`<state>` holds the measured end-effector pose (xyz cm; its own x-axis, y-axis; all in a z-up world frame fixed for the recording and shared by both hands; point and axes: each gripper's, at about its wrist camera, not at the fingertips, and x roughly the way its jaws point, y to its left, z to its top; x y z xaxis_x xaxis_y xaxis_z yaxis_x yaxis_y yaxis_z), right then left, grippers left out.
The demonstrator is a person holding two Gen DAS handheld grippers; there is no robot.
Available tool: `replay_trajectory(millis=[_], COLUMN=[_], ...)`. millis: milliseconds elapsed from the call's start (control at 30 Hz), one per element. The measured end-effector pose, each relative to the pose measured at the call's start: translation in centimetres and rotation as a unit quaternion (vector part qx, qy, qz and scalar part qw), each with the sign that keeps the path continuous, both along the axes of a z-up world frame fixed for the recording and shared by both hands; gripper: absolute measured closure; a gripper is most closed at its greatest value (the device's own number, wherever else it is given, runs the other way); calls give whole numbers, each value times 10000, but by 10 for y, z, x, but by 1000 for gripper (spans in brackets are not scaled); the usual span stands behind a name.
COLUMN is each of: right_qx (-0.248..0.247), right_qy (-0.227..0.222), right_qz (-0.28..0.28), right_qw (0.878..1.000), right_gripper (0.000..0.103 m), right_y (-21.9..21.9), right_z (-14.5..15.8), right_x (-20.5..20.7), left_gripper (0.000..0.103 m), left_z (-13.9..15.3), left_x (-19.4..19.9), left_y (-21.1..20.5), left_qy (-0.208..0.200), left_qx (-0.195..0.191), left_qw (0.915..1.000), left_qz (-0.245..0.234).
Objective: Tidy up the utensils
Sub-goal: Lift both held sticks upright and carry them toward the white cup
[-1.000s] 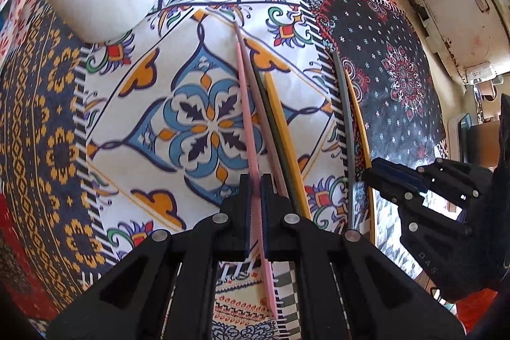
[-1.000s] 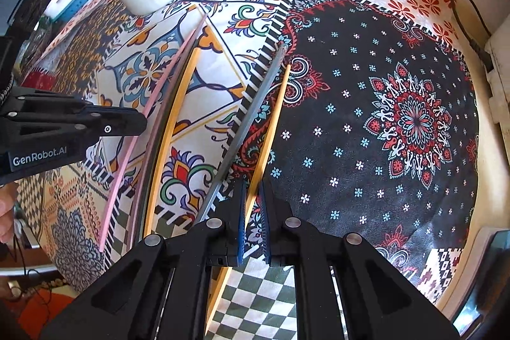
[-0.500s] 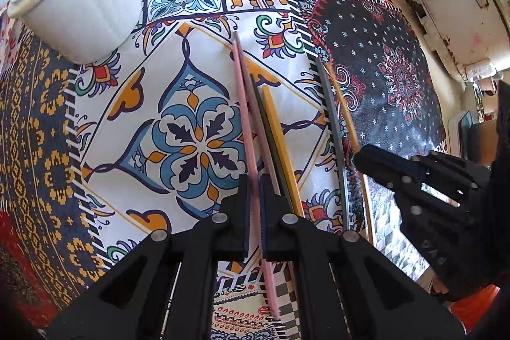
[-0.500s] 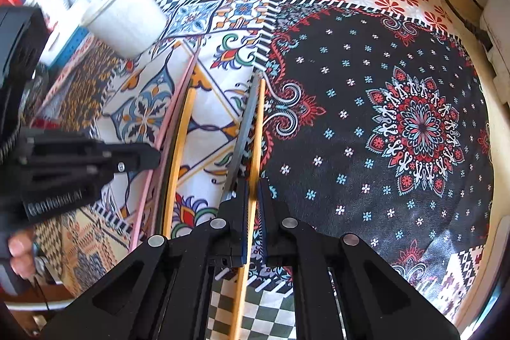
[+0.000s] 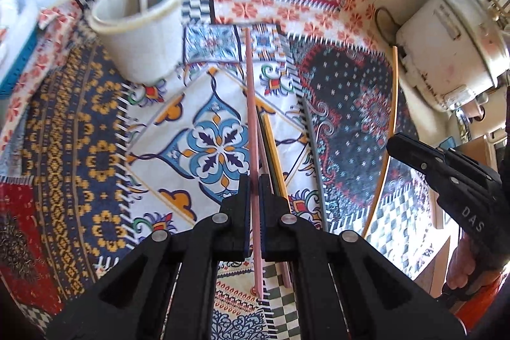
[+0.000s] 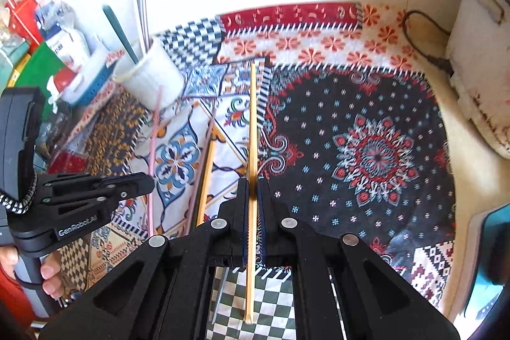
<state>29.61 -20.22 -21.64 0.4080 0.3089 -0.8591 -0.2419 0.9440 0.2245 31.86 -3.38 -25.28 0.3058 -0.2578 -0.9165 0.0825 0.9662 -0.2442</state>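
My left gripper [image 5: 254,180] is shut on a pink chopstick [image 5: 250,104] and holds it off the patterned tablecloth [image 5: 79,148], its far tip pointing away from me. My right gripper [image 6: 252,184] is shut on a yellow chopstick [image 6: 252,123], also lifted. Each gripper shows in the other's view: the right gripper [image 5: 391,145] with its yellow chopstick [image 5: 393,104], the left gripper [image 6: 149,180] with its pink chopstick [image 6: 153,136]. A white cup [image 5: 143,43] with several sticks in it stands at the back left. A yellow chopstick [image 5: 274,158], a dark one beside it and a grey chopstick [image 5: 314,155] lie on the cloth.
A white appliance [image 5: 446,47] with a black cable [image 6: 420,34] sits against the wall at the right. A blue basket [image 6: 86,82] of bottles and boxes stands left of the white cup [image 6: 153,78]. A hand [image 6: 47,273] grips the left handle.
Both grippers have risen, each lifting its chopstick off the cloth. The views tilted up, so the cup's mouth and the wall came into sight.
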Motion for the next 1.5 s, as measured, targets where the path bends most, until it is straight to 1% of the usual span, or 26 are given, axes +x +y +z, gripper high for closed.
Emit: replay_trajectory(millis=[67,100,200,300,367,500,567,600,633,767,867,933,1000,1100,1133,1167,1200,1233,1267,1367,1500], right_qx=[48,72,146,128,28,-273,-423,-449,-473,-582,-657,-723,-819,-941,-976,-1011,-1050,-1072,-1068,-979,-882], right_qy=[-86,-132,-292,-434,-456,-186,94,211,325,646,767,790,716,619,580,551,516,487,477,464,466], right_qz=[-18,-30,-28,32,73,79,58,46,22,-15,13,60,110,185,213,233,249,275,286,311,279], right_qw=[10000,9999,9995,9990,9989,9994,9990,9988,9983,9962,9949,9942,9940,9935,9933,9931,9928,9927,9927,9936,9946], right_gripper=[99,102,102,102,102,100,93,85,81,81,81,81,83,87,89,91,94,96,96,97,98], right_y=[-1,0,-1,3,6,9,9,8,7,9,13,16,20,23,24,24,25,25,26,24,25], right_z=[7,11,24,34,32,12,-6,-15,-24,-54,-67,-72,-74,-74,-74,-74,-75,-75,-76,-76,-77], right_x=[-1,-2,-5,-7,-6,2,8,11,15,26,32,34,34,36,36,36,37,38,41,45,53], left_gripper=[100,100,100,100,100,101,103,103,103,103,103,103,103,102,100,96,93,86,83,82,82], left_z=[12,17,31,42,46,54,57,58,59,63,62,58,53,40,33,27,20,11,3,-20,-40], left_x=[-5,-9,-15,-20,-22,-31,-34,-35,-35,-39,-39,-37,-36,-31,-28,-27,-25,-22,-21,-17,-9], left_y=[4,7,13,22,26,35,40,42,44,51,54,56,58,60,61,62,63,65,67,66,58], left_qy=[-187,-263,-491,-629,-680,-772,-826,-860,-893,-963,-963,-898,-819,-568,-448,-342,-210,-47,81,420,600], left_qx=[66,87,118,108,105,82,103,132,165,140,188,145,115,127,148,142,93,-13,-110,-288,-247], left_qw=[9998,9996,9986,9978,9973,9961,9953,9949,9944,9931,9928,9934,9939,9952,9954,9956,9957,9953,9946,9921,9910], left_qz=[47,63,129,183,251,411,486,514,544,655,684,698,734,791,833,864,903,964,1024,1146,1174])
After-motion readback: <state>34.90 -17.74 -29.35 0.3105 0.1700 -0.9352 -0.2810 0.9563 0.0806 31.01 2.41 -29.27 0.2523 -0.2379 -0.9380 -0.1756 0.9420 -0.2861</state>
